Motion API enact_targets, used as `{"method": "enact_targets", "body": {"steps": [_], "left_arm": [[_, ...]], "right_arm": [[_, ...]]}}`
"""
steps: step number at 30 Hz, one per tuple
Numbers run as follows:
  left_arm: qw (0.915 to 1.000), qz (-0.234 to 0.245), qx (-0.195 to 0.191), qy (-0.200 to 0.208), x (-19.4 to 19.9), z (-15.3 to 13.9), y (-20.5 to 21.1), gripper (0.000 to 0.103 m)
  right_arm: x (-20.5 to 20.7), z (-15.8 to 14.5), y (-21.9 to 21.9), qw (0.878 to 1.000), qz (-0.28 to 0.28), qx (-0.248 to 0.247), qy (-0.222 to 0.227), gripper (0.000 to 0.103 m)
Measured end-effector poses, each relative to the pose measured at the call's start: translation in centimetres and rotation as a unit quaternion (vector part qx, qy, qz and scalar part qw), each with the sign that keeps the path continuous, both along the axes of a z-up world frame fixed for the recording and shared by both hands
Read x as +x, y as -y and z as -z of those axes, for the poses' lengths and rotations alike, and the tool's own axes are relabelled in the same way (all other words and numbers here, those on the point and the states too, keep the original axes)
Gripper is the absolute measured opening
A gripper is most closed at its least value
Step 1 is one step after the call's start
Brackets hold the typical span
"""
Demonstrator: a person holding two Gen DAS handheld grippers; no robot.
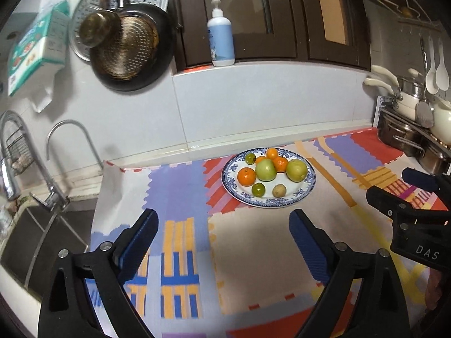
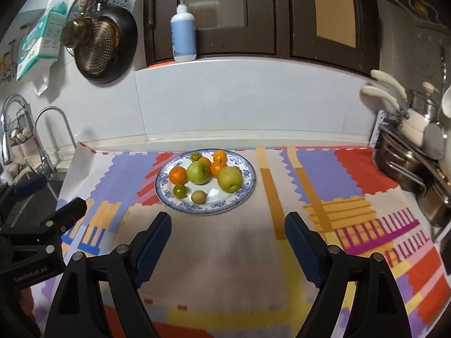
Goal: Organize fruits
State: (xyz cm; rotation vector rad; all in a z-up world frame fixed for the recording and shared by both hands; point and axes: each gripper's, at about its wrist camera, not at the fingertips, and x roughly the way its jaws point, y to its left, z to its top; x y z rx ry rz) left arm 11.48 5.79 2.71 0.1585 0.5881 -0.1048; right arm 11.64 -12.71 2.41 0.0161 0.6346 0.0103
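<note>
A blue-rimmed white plate [image 1: 305, 191] [image 2: 242, 197] sits on the patterned mat near the back wall. It holds two big green fruits [image 1: 265, 169] [image 2: 230, 179], several oranges [image 1: 246, 176] [image 2: 178, 175], two small green citrus [image 1: 258, 189] [image 2: 179, 190] and a brown kiwi [image 1: 279, 190] [image 2: 198, 197]. My left gripper [image 1: 222, 222] is open and empty, in front of and left of the plate. My right gripper [image 2: 227, 225] is open and empty, just in front of the plate. Each gripper shows in the other's view, the right one [image 1: 394, 188] and the left one [image 2: 56, 197].
The sink with its faucets [image 1: 53, 197] lies left of the mat. A rack of steel pots [image 2: 408, 169] stands at the right edge. Pans [image 1: 126, 50] hang on the wall. A pump bottle [image 2: 183, 33] stands on the window ledge.
</note>
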Motion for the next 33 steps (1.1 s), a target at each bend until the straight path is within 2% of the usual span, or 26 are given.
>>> {"method": "enact_targets", "body": {"steps": [8,18,21,33], "left_arm": [[0.9998,-0.008,-0.012,0.017,-5.8,-1.1,0.9,0.103],[0.9995,-0.013,-0.017,0.024,-11.3,-1.9,1.5,0.103],[0.9994,-0.014,-0.016,0.028,-12.5,-2.2,1.6,0.103],[0.9988,-0.014,-0.018,0.045,-15.1,-3.1,1.9,0.103]], "right_arm": [[-5.2,-1.1,1.1,1.0,-0.023,0.008,0.009,0.083],[-10.5,-2.2,1.8,0.999,-0.038,0.01,0.023,0.083],[-11.8,-2.5,2.0,0.999,-0.039,0.014,0.027,0.086],[-14.6,-3.5,2.2,0.998,-0.051,0.014,0.04,0.086]]}}
